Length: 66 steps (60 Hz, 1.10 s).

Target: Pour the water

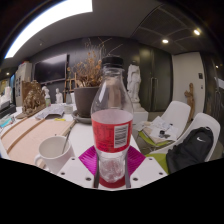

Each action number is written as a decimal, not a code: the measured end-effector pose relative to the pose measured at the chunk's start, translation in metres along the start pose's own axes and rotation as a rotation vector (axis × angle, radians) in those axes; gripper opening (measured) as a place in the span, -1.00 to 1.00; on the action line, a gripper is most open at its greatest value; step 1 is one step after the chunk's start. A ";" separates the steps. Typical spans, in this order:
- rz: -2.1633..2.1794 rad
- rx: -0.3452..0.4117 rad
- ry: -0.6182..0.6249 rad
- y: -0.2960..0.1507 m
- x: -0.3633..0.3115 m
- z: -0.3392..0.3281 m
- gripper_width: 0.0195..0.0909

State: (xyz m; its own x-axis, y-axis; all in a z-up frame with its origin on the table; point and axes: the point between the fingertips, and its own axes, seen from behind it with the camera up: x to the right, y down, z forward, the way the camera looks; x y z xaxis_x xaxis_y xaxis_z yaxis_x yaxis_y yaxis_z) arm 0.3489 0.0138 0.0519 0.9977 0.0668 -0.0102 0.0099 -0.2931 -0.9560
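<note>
A clear plastic bottle [112,115] with a red label and a dark cap stands upright between my fingers. Its lower part sits in the gripper [112,168], with the magenta pads [90,158] pressing on both sides of it. The bottle hides most of what lies straight ahead. A white mug [52,154] stands on the white table [80,130] to the left of the bottle, a little ahead of the left finger.
A dark pot with dry branches [88,85] stands behind the bottle. White chairs [178,118] are at the right, with a black bag [190,150] and papers [160,132] near them. Small figures and clutter [35,98] line the far left.
</note>
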 end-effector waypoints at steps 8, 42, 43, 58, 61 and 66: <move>0.009 -0.102 0.024 0.016 0.004 -0.006 0.44; 0.003 -0.255 0.113 -0.077 -0.079 -0.211 0.85; 0.004 -0.254 0.116 -0.078 -0.082 -0.216 0.84; -0.020 -0.244 0.116 -0.092 -0.123 -0.256 0.84; -0.027 -0.253 0.120 -0.090 -0.127 -0.261 0.85; -0.012 -0.265 0.121 -0.085 -0.133 -0.265 0.85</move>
State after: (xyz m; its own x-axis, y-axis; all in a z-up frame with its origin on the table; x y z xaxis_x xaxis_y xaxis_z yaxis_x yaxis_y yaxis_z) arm 0.2335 -0.2232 0.2125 0.9980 -0.0381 0.0507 0.0226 -0.5334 -0.8455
